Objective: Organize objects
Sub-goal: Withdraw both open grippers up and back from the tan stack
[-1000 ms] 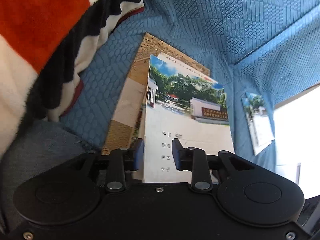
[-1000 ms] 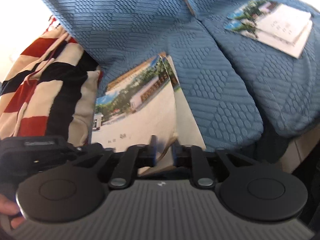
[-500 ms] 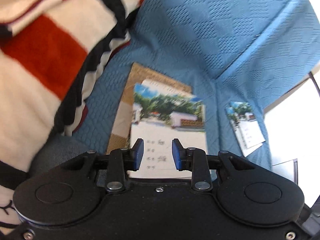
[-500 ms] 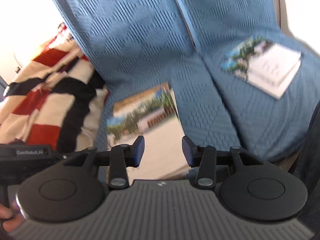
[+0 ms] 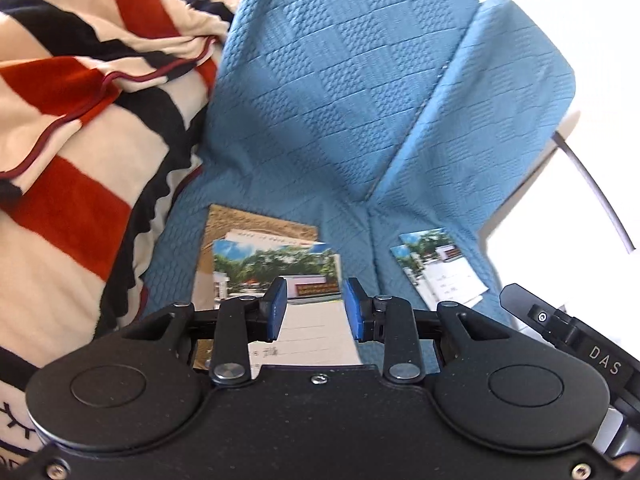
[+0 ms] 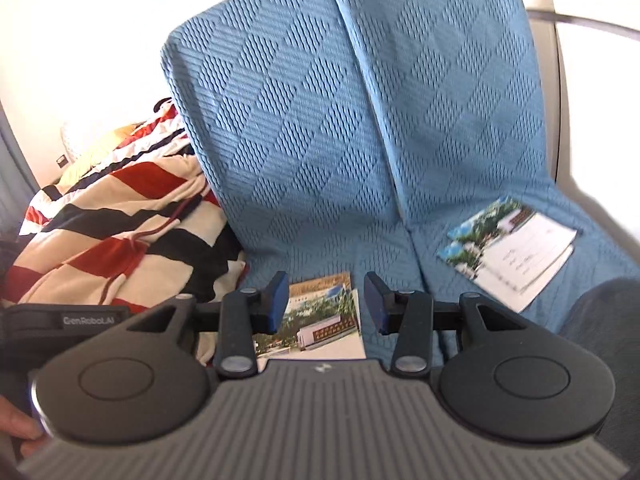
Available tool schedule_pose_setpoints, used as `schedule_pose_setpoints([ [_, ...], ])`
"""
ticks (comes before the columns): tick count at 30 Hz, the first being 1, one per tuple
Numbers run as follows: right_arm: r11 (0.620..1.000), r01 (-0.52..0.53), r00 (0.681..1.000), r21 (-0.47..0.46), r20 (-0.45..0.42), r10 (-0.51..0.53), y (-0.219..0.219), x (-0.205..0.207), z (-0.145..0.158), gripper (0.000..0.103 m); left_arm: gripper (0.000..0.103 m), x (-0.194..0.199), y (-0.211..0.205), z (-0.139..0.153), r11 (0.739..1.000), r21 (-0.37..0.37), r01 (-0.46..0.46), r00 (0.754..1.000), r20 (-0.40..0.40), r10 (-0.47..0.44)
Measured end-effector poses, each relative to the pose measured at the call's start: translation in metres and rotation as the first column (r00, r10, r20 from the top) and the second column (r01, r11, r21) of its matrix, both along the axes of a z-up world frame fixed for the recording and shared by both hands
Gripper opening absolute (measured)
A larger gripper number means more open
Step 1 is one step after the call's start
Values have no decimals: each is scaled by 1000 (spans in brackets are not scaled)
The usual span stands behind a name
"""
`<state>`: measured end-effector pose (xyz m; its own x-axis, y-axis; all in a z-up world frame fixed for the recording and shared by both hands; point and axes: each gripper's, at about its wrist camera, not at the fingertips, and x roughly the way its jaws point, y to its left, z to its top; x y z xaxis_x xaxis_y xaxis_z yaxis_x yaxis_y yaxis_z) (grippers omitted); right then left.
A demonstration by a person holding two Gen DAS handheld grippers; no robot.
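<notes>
Lying apart: two booklet stacks.

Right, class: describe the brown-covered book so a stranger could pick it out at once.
Find the blue quilted sofa and the seat cushion beside the striped blanket. A stack of booklets lies there, and the brown-covered book is at the bottom. Every other cover shows trees and a building; this one is plain brown and gold.

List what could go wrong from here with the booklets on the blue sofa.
1. The near stack lies unevenly, its covers offset, so it might slide apart on the soft blue sofa.
2. The second pile sits apart on the other cushion, so it could get left unmerged.
3. The striped blanket bunches close beside the near stack and might snag or cover it.
</notes>
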<state>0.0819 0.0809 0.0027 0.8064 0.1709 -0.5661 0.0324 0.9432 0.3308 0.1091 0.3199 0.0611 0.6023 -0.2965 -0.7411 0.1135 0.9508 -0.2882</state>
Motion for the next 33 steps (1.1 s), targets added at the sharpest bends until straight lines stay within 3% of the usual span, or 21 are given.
schedule_pose_setpoints([
  [20, 997, -5, 1000, -78, -19, 3, -14, -42, 8, 44, 40, -47, -34, 16, 996, 59, 62, 993, 95, -67],
  [29, 995, -12, 999, -97, -48, 8, -18, -44, -3, 44, 59, -55, -50, 7, 993, 78, 93, 992, 76, -99],
  [33, 996, -16, 999, -90, -48, 11, -20, -45, -4, 44, 74, -56, -53, 8, 992, 87, 94, 991, 87, -101],
])
